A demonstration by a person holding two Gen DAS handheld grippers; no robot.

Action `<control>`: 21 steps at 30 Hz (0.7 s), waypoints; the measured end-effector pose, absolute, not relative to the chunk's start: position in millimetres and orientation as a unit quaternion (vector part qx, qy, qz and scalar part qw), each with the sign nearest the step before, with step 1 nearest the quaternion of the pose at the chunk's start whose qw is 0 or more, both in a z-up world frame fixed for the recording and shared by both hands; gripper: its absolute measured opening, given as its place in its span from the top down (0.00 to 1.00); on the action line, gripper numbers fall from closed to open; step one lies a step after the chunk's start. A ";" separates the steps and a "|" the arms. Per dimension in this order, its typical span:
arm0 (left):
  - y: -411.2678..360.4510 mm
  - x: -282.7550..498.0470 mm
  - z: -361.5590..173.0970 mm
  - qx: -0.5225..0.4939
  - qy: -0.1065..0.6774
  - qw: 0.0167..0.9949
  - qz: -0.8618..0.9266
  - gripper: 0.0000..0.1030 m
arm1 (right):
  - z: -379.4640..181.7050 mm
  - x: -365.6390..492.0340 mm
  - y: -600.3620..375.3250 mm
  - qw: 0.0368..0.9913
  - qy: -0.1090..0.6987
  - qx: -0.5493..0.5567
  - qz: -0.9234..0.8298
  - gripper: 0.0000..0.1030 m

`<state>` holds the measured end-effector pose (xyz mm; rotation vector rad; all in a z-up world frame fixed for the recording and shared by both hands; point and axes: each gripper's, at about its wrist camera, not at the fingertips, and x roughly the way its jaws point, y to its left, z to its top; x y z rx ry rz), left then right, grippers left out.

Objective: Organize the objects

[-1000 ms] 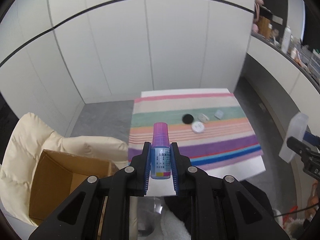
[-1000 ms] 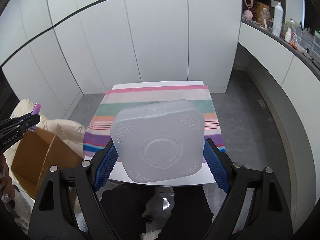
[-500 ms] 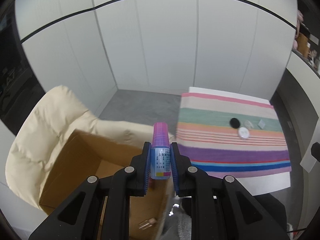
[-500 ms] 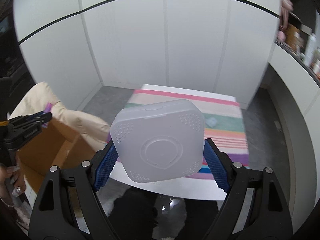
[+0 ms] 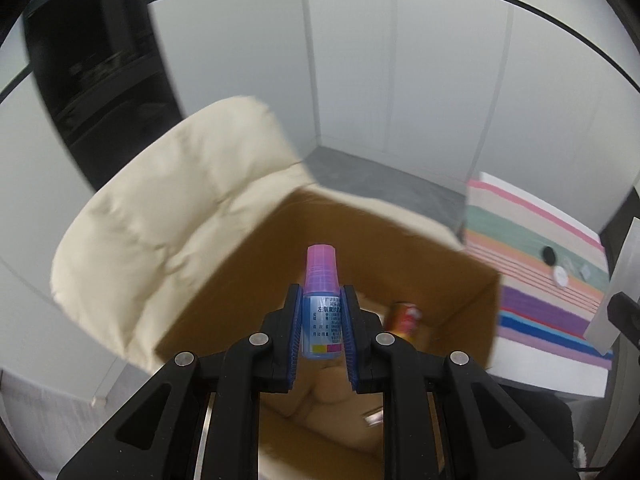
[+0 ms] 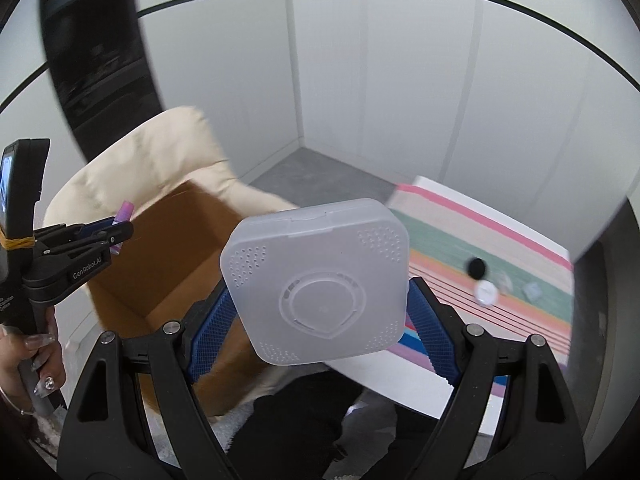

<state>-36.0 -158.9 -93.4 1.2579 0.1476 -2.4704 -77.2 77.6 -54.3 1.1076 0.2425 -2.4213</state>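
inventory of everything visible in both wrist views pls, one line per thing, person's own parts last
small bottle: 1, blue with pink cap, clamped in the left gripper over the box
plastic case: 1, translucent white, rounded square, clamped in the right gripper
cardboard box: 1, brown, open, on the cream chair
can: 1, red and yellow, inside the box
chair: 1, cream, padded, left of the table
striped cloth: 1, multicolour, covering the table
round lids: 2, one white, one black, on the cloth
small clear pieces: 2, pale, on the cloth beside the lids
left gripper: 1, black, blue pads
right gripper: 1, black, blue pads
hand: 1, holding the left gripper's handle
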 end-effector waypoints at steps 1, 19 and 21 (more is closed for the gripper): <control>-166.6 -30.5 -94.3 0.446 0.057 0.187 -0.873 0.81 | -55.8 -74.7 64.2 0.242 0.093 0.403 -0.877 0.17; -212.7 -21.7 -100.1 0.437 0.118 0.212 -0.866 0.07 | -82.3 -65.6 -27.1 0.306 0.117 0.429 -0.842 0.00; -211.3 -23.0 -101.4 0.440 0.120 0.207 -0.865 0.07 | -87.0 -70.6 -26.8 0.300 0.109 0.434 -0.842 0.00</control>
